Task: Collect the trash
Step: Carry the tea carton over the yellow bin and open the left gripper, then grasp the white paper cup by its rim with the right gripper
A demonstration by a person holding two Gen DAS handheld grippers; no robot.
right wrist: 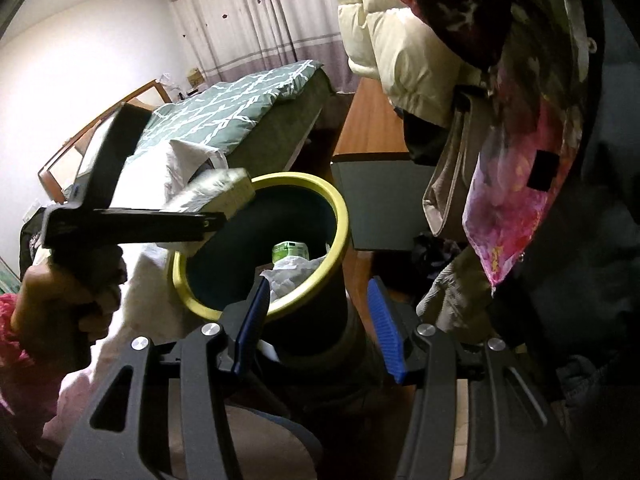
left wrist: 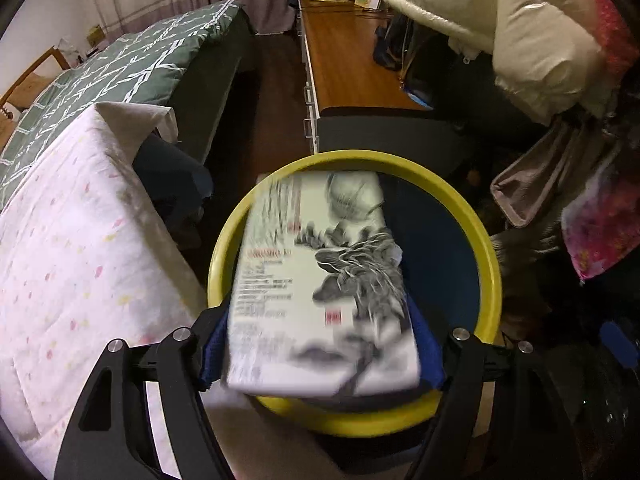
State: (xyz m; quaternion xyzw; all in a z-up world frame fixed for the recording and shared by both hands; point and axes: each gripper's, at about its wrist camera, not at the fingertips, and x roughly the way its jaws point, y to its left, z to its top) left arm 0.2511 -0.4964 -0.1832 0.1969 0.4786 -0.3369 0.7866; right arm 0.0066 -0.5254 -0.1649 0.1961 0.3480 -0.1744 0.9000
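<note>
Your left gripper [left wrist: 320, 344] sits closest, its blue pads pinching a white printed box [left wrist: 320, 280] by both long sides; that box hangs tilted above the mouth of the yellow-rimmed bin [left wrist: 476, 216], blurred; left of the bin lies a white spotted quilt [left wrist: 80, 248], with a green patterned bedspread [left wrist: 120, 68] beyond it; a wooden desk [left wrist: 344, 64] runs behind the bin; in the right wrist view your hand [right wrist: 60, 300] grips the left tool's handle; crumpled white paper [right wrist: 296, 276] and a green packet [right wrist: 290, 250] lie inside the bin; your right gripper [right wrist: 320, 320] stands spread, empty, straddling the bin's dark wall; whether its pads touch that wall you cannot tell.
</note>
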